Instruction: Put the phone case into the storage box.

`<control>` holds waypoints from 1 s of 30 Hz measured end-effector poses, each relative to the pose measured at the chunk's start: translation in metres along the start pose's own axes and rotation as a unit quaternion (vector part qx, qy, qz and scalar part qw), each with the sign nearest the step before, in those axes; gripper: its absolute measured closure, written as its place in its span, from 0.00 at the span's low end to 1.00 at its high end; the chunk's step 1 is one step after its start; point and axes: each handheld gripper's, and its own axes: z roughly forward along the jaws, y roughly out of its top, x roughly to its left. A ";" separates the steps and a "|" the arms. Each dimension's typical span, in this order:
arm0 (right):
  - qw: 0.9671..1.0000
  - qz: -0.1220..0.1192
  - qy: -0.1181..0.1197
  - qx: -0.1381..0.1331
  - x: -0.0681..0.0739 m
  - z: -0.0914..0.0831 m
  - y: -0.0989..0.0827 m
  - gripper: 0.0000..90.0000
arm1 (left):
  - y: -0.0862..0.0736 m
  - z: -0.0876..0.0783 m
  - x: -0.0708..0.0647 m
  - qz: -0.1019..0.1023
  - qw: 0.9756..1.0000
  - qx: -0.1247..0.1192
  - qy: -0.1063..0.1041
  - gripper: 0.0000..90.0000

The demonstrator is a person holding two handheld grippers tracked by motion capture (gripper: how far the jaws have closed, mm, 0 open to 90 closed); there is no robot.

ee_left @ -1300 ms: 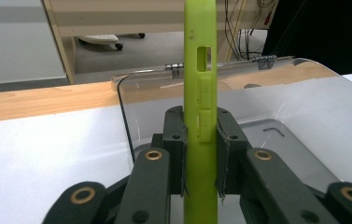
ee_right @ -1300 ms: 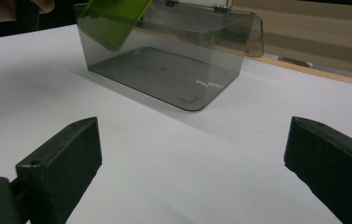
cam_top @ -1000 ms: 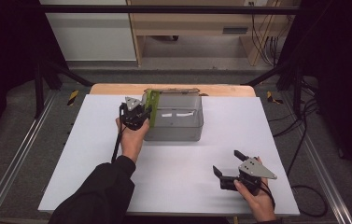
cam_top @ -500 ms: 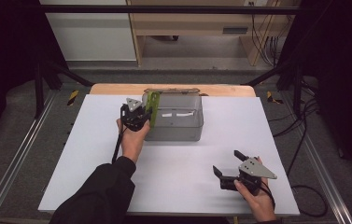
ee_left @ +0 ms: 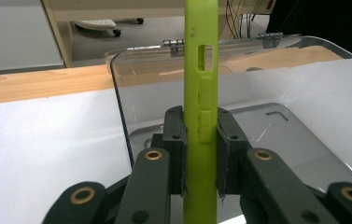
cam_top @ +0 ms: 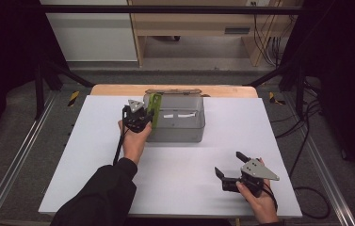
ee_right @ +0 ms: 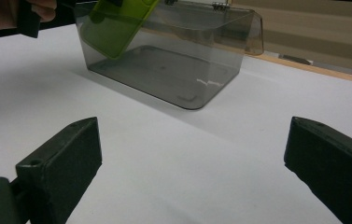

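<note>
My left gripper (cam_top: pixel 143 117) is shut on a lime-green phone case (ee_left: pixel 200 93), which its jaws clamp edge-on and upright. The case (cam_top: pixel 155 107) reaches over the left wall into a clear grey plastic box (cam_top: pixel 180 129) that stands open at the back middle of the white table. From the right gripper view, the case (ee_right: pixel 117 25) hangs slanted inside the box (ee_right: pixel 173 65), its lower end above the floor. My right gripper (cam_top: pixel 231 167) rests open near the front right of the table, with nothing between its black fingers (ee_right: pixel 61 163).
The box's lid (cam_top: pixel 173 92) hangs back on its hinges over the wooden strip (cam_top: pixel 118 89) behind the white table top (cam_top: pixel 95 165). Metal rails (cam_top: pixel 15 160) run along both sides. Cables (cam_top: pixel 307 188) trail on the floor at the right.
</note>
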 end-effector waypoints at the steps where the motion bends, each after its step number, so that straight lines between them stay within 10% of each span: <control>1: 1.000 0.000 0.000 0.000 0.000 0.000 0.000 0.05 | 0.000 0.000 0.000 0.000 1.000 0.001 0.000 0.86; 30: 1.000 0.002 0.002 0.003 0.000 0.001 0.000 0.05 | -0.001 0.003 -0.001 -0.022 1.000 0.018 -0.008 0.86</control>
